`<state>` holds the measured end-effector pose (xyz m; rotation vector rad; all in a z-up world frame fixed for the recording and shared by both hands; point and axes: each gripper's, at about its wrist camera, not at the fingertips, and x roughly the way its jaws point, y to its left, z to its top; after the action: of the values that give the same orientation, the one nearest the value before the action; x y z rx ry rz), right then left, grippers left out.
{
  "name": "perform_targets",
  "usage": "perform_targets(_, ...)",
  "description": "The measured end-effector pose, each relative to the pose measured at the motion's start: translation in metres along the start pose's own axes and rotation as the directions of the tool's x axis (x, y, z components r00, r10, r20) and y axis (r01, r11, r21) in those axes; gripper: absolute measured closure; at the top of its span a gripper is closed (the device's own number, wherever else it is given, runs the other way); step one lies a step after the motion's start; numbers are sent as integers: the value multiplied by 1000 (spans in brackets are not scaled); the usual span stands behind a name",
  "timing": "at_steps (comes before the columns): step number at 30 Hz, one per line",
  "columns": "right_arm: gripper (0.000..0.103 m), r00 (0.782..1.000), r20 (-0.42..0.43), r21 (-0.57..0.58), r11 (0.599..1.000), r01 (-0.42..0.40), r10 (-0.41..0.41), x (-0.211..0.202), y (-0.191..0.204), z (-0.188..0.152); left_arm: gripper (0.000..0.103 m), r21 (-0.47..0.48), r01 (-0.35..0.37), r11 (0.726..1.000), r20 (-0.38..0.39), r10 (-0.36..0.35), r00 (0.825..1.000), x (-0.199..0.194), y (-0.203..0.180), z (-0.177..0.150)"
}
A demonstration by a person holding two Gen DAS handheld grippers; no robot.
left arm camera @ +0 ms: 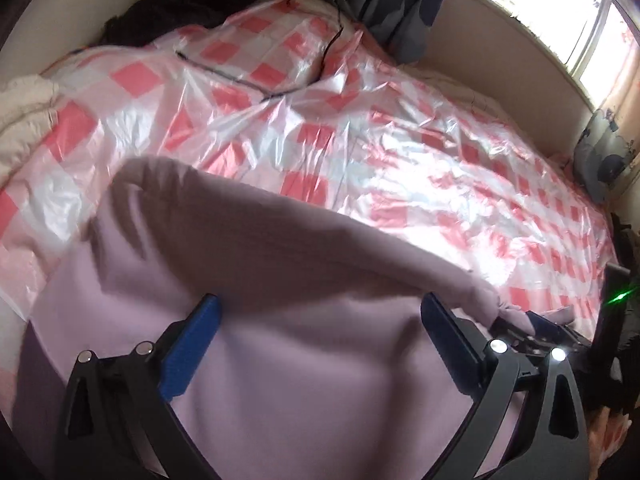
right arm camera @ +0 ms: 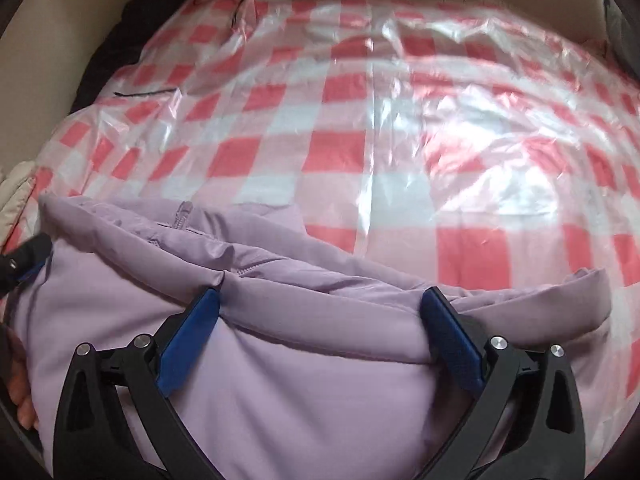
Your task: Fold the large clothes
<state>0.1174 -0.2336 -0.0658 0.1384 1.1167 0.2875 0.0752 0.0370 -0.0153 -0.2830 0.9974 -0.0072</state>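
A: Left gripper point(left arm camera: 320, 300) first. Closed on anything?

B: No. Gaped wide, blue fingers point(left arm camera: 192, 340) well apart, nothing pinched, hovering low over the lilac jacket point(left arm camera: 300, 380). Same with the right gripper point(right arm camera: 320, 294): spread wide, straddling the thick rolled fold point(right arm camera: 320, 316) along the far edge.

A: And the jacket itself?

B: Lay bunched at the near side of the bed, on the pink-and-white checked plastic sheet point(right arm camera: 400, 140). Zip point(right arm camera: 182, 214) showed up near the far left corner. Could not tell collar from hem.

A: Handling?

B: Looked padded and puffy, soft, probably light for its bulk and springy enough to unfold itself. Smooth shell, likely slippery against those flat fingers. Worse, the glossy sheet underneath looked slick too, so probably prone to sliding instead of creasing.

A: Where to take hold, then?

B: On the doubled edge or a stitched seam, one gripper toward each end, biting deep through both layers rather than a thin skin of shell. Best kept clear of the zip and of the crinkled plastic, which seemed easy to snag by mistake.
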Motion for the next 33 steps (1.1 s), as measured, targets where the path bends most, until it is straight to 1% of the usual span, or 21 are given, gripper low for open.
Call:
perform_targets(2, 6, 999, -5, 56, 997, -44, 44, 8, -10, 6, 7, -15, -16, 1000, -6, 16, 1000, 19, 6, -6)
perform_targets(6, 6, 999, -21, 47, 998, -42, 43, 14, -12, 3, 7, 31, -78, 996, -28, 79, 996, 25, -5, -8)
perform_targets(8, 6, 996, -60, 46, 997, -67, 70, 2, -13, 2, 7, 28, -83, 996, -65, 85, 994, 18, -4, -4)
perform_targets(9, 6, 995, -57, 47, 996, -79, 81, -11, -13, 1, 7, 13, -91, 996, -57, 91, 994, 9, -5, -3)
perform_targets(11, 6, 993, 23, 18, 993, -116, 115, -58, -11, -13, 7, -35, -20, 999, 12, 21, 1000, -26, -10, -10)
perform_targets(13, 6, 989, 95, -21, 994, -112, 113, -96, -12, -33, 7, -29, 51, 998, 61, -49, 997, -54, -21, -29)
perform_targets(14, 6, 988, 121, -28, 995, -94, 97, -108, -17, -46, 7, -14, 75, 997, 85, -74, 994, -66, -29, -45)
perform_targets(16, 6, 992, 125, -22, 999, -34, 36, -103, -33, -69, 7, 9, 92, 996, 78, -93, 993, -65, -38, -72)
perform_targets(17, 6, 995, 101, -16, 1000, -20, 22, -86, -45, -81, 7, 22, 83, 996, 74, -84, 994, -57, -40, -83)
perform_targets(18, 6, 991, 108, -9, 997, -77, 78, -72, -56, -91, 7, 40, 85, 996, 78, -88, 993, -49, -40, -92)
perform_targets(19, 6, 982, 148, 14, 992, -124, 121, -70, -64, -98, 7, 79, 75, 994, 119, -84, 989, -43, -43, -102)
perform_targets(20, 6, 975, 173, 35, 989, -146, 138, -74, -70, -101, 7, 102, 47, 994, 137, -61, 989, -40, -46, -106)
perform_targets(22, 6, 985, 145, 2, 996, -91, 89, -76, -61, -99, 7, 138, -20, 990, 108, 5, 994, -32, -56, -105)
perform_targets(24, 6, 994, 98, -48, 998, -42, 47, -83, -53, -101, 7, 133, -18, 991, 75, 8, 997, -38, -56, -98)
perform_targets(25, 6, 994, 103, -39, 999, -38, 42, -91, -52, -105, 7, 104, -3, 995, 70, -4, 998, -49, -52, -95)
perform_targets(27, 6, 973, 211, -1, 996, -92, 90, -130, -55, -125, 7, 50, 21, 999, 135, -28, 990, -74, -39, -96)
perform_targets(29, 6, 958, 282, -5, 998, -57, 56, -146, -58, -146, 7, 30, -2, 1000, 199, -4, 980, -90, -22, -103)
perform_targets(30, 6, 964, 266, -4, 1000, -23, 23, -136, -60, -153, 7, 18, -26, 999, 186, 22, 982, -83, -10, -107)
perform_targets(31, 6, 976, 218, -5, 1000, -14, 15, -119, -64, -157, 7, 20, -14, 1000, 148, 11, 989, -72, 0, -112)
perform_targets(32, 6, 978, 202, -5, 998, -55, 55, -106, -68, -163, 7, 65, -13, 998, 147, 3, 989, -65, 0, -117)
perform_targets(33, 6, 976, 213, 4, 999, -48, 46, -107, -69, -163, 7, 128, -59, 990, 161, 38, 986, -63, -7, -121)
